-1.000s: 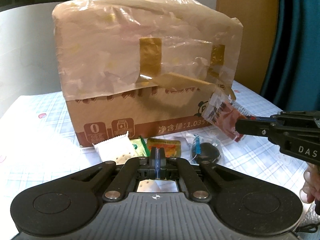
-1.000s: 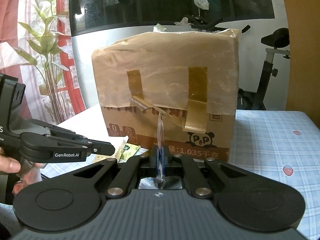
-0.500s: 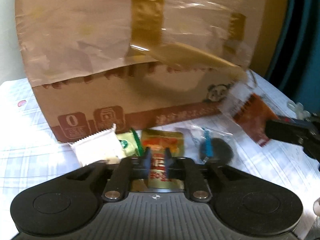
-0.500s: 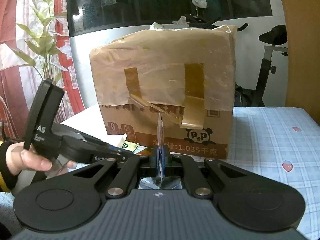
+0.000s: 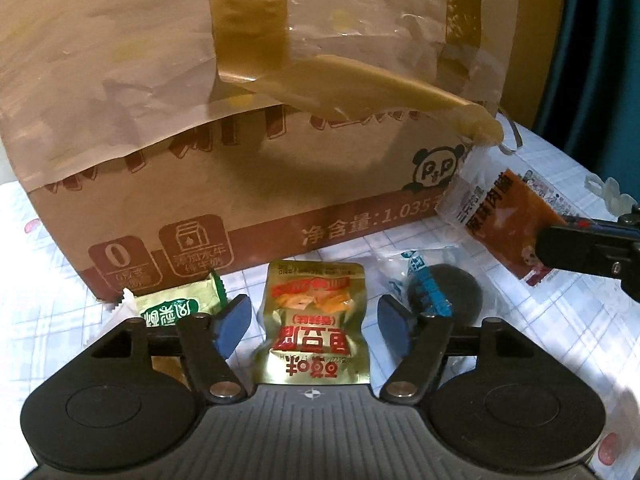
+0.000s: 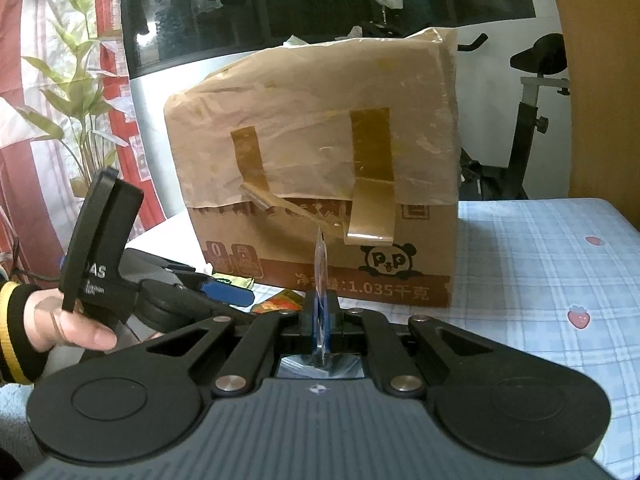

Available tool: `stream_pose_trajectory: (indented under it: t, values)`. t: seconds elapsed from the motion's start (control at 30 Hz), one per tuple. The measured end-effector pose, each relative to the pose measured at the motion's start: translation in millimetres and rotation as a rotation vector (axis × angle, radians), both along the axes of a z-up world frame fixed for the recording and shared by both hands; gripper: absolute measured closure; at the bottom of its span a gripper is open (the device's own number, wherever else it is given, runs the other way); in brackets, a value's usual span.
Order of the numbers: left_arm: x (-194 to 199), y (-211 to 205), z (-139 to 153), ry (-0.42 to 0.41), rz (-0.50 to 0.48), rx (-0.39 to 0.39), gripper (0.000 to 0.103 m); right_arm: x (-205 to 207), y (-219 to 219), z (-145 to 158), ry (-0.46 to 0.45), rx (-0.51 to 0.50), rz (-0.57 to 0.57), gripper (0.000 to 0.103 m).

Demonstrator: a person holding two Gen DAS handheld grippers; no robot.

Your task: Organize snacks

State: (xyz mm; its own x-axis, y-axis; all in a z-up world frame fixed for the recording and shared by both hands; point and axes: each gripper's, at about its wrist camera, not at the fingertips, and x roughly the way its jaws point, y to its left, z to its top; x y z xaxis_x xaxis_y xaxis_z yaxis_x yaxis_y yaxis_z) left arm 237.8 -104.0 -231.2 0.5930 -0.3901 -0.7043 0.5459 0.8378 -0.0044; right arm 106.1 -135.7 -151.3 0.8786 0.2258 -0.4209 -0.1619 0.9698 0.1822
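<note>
Snack packets: three on table; left gripper (image 5: 313, 320) spread over gold packet (image 5: 314, 320), right gripper (image 6: 322, 312) pinching red packet (image 5: 508, 216).

gold packet (image 5: 314, 322) red print | green packet (image 5: 176, 308) | brown box (image 5: 248, 120) | blue-checked tablecloth (image 6: 540, 264)

- Right gripper (image 6: 320, 316) low in the middle, jaws pressed together on a thin clear plastic snack packet (image 6: 321, 264) seen edge-on, standing upright.
- Large brown cardboard box (image 6: 316, 176) straight ahead on the light blue checked tablecloth (image 6: 540, 264), upper half wrapped in crinkled film, two tan tape strips peeling off its front, panda logo near its lower right corner.
- Left gripper (image 6: 224, 294) at lower left, held by a hand (image 6: 68, 324) in a black-and-yellow cuff, blue pad pointing toward the box base.
- Gold and red foil packet (image 6: 280, 303) lying just beside that pad.
- Black exercise bike (image 6: 532, 120) behind, at right.
</note>
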Motion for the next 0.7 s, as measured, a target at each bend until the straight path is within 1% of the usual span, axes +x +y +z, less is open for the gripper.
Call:
stream_pose_trajectory:
  t: [0.07, 0.1, 0.13, 0.2, 0.4, 0.5, 0.6, 0.7]
  values:
    - [-3.0, 1.9, 0.0, 0.000, 0.012, 0.000, 0.031, -0.4, -2.0, -0.5, 0.000, 0.005, -0.006, 0.100]
    - [-4.8, 2.2, 0.7, 0.005, 0.029, -0.001, 0.038, -0.3, -2.5, -0.6, 0.000, 0.007, -0.008, 0.100]
    - [-10.2, 1.5, 0.8, -0.001, 0.034, 0.001, 0.052, -0.4, -2.8, -0.6, 0.000, 0.009, -0.009, 0.100]
    - [-18.9, 2.0, 2.0, -0.014, 0.010, 0.006, 0.058, -0.6, -2.1, -0.3, -0.001, 0.010, -0.009, 0.100]
    - [-30.5, 15.9, 2.0, -0.007, 0.020, -0.021, 0.063, -1.9, 1.9, -0.3, -0.007, 0.007, 0.004, 0.100]
    - [-36.5, 29.1, 4.6, -0.022, 0.027, -0.027, 0.064, -3.7, 2.8, 0.9, -0.014, 0.006, 0.005, 0.100]
    - [-45.1, 35.1, 13.5, -0.034, 0.037, -0.056, 0.064, -4.6, 3.6, 2.4, -0.020, 0.004, 0.010, 0.100]
    - [-55.6, 48.7, 29.0, -0.059, 0.039, -0.086, 0.064, -5.2, 6.6, 2.7, -0.018, -0.002, 0.027, 0.100]
